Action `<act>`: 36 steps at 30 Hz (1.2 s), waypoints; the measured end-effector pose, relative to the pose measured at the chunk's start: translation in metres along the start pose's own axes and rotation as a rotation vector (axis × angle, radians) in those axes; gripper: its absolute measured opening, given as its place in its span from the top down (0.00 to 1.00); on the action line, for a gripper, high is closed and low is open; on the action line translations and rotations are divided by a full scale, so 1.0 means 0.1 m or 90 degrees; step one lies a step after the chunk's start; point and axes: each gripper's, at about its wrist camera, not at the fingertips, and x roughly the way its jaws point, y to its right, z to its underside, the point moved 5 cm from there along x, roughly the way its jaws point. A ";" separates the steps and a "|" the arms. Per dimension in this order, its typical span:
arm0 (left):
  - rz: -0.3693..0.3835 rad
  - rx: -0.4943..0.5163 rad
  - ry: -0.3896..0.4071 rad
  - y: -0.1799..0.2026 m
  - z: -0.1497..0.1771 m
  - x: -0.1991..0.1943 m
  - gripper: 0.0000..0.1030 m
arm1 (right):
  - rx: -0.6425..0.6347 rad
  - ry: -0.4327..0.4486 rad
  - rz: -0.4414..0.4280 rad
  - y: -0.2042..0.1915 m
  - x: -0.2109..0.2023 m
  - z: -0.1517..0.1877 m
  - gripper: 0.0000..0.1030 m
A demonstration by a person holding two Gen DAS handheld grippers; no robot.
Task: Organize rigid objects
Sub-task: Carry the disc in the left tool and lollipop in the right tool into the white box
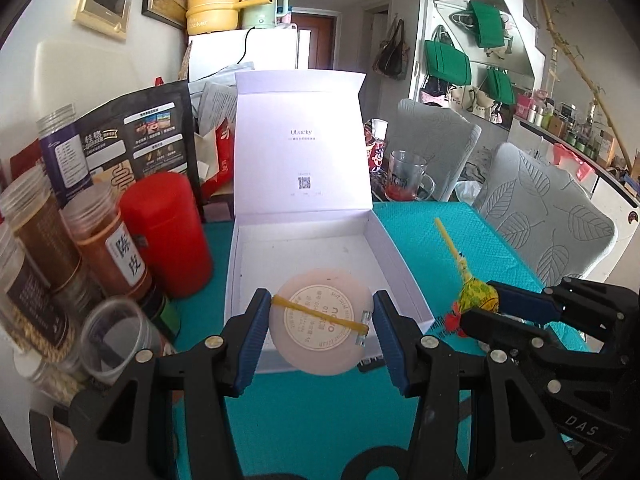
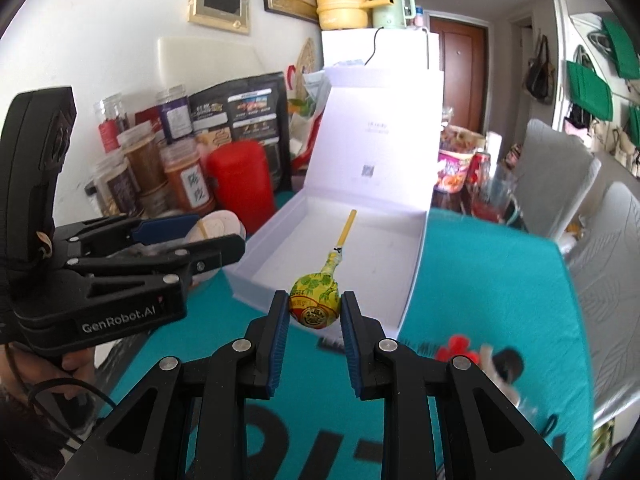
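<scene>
My left gripper [image 1: 320, 322] pinches a round pink case [image 1: 320, 320] over the open white box's [image 1: 404, 272] front edge; my right gripper [image 2: 315, 320] pinches a lollipop [image 2: 315, 302] beside that box.

My black hand-held gripper [image 2: 314, 312] has blue pads [image 2: 280, 340]. The lollipop [image 2: 315, 300] wears a yellow-green leafy wrapper; box [image 2: 412, 280] white, bench [image 2: 480, 280] teal, disc [image 1: 320, 322] pale pink.

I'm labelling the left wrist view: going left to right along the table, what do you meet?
Spice jar with the white label → red canister → round pink case in the left hand-held gripper → lollipop → right hand-held gripper.
</scene>
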 end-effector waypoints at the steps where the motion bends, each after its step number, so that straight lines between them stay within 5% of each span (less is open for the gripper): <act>1: 0.000 0.000 0.002 -0.02 -0.05 0.04 0.50 | -0.001 0.004 0.000 0.02 0.01 -0.04 0.75; 19: -0.037 -0.006 0.069 -0.16 -0.85 0.55 0.50 | -0.007 0.033 0.026 0.46 0.50 -0.70 0.75; 36: -0.069 -0.013 0.013 -0.45 -0.98 1.38 0.50 | 0.019 0.008 0.012 0.74 1.29 -0.98 0.75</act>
